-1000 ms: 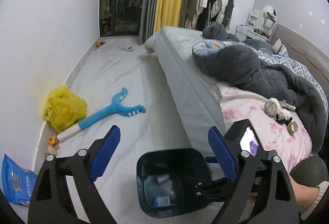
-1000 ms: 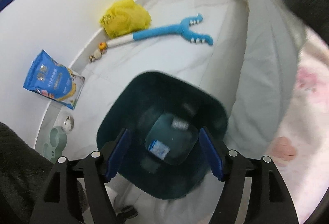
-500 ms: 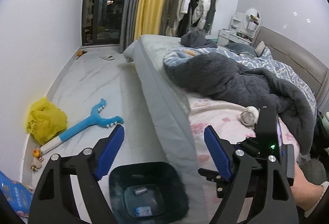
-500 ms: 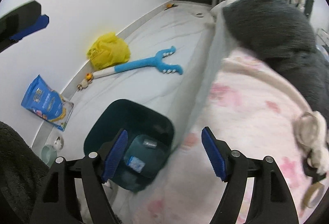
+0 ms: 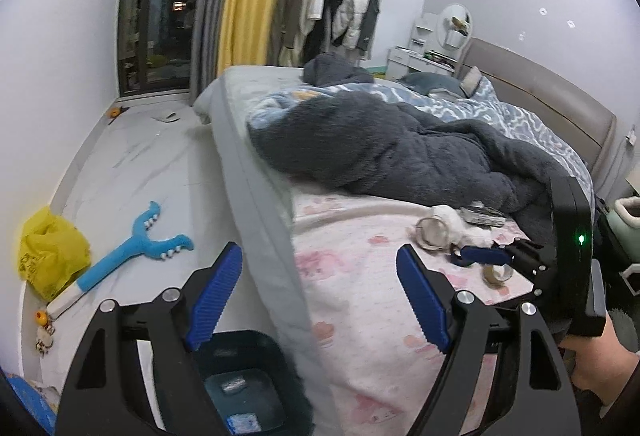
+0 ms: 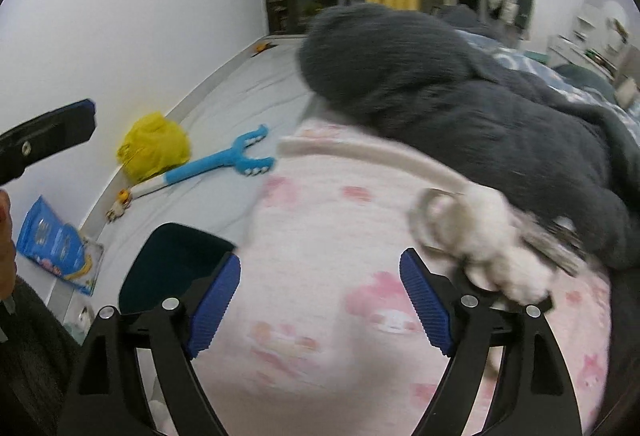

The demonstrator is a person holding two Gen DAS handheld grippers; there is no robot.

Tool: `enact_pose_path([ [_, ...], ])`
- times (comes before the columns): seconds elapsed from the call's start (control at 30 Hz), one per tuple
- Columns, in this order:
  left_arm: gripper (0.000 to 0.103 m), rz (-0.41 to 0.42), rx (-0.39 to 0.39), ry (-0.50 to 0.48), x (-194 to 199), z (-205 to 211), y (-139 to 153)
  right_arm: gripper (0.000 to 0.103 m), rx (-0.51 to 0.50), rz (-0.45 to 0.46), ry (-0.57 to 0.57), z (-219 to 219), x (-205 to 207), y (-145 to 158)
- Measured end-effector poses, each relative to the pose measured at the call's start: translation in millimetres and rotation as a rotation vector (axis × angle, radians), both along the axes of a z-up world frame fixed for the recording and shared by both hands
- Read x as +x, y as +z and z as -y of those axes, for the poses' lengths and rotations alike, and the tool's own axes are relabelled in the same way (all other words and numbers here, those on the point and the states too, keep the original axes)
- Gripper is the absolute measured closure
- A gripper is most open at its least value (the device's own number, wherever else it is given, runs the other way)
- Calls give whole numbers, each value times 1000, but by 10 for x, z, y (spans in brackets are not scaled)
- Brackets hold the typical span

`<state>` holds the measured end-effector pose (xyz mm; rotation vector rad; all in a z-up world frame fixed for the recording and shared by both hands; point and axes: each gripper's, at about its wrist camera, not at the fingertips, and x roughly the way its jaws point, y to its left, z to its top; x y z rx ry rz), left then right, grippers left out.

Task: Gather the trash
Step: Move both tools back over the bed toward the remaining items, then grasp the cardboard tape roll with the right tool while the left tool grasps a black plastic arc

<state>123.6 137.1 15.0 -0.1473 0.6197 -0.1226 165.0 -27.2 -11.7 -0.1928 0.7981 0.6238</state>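
Both tongs stand apart and hold nothing. Nearest, the left gripper (image 5: 320,300) hangs over the bed edge above the dark teal plastic bin (image 5: 256,388) on the floor, which already holds a few scraps. The right gripper (image 6: 320,300) hovers over the pink printed sheet (image 6: 320,236), with the crumpled white tissue wad (image 6: 492,236) just beyond its right finger, beside a clear tape roll (image 5: 432,232). The step in hand is probably a pick: shift right, centre the wad between the pads, and close on the tissue alone, clear of the dark grey fleece blanket (image 6: 480,108) behind.
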Motion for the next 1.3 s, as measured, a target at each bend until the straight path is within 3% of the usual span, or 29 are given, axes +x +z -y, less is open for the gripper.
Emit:
enact_pose_path([
  [0.4, 21, -22, -12, -87, 263, 510, -134, 15, -2, 8, -223, 881, 202, -119],
  [0.8, 13, -38, -41, -161, 502, 945, -290, 16, -18, -52, -283, 1221, 261, -433],
  [1.0, 12, -58, -51, -184, 647, 1154, -407, 34, -63, -73, -264, 1173, 234, -556],
  [1.07, 12, -58, -47, -198, 674, 1239, -432, 47, -75, -73, -265, 1173, 241, -588],
  [1.3, 19, -63, 5, -257, 779, 1512, -568, 48, -29, -57, -269, 1320, 217, -495],
])
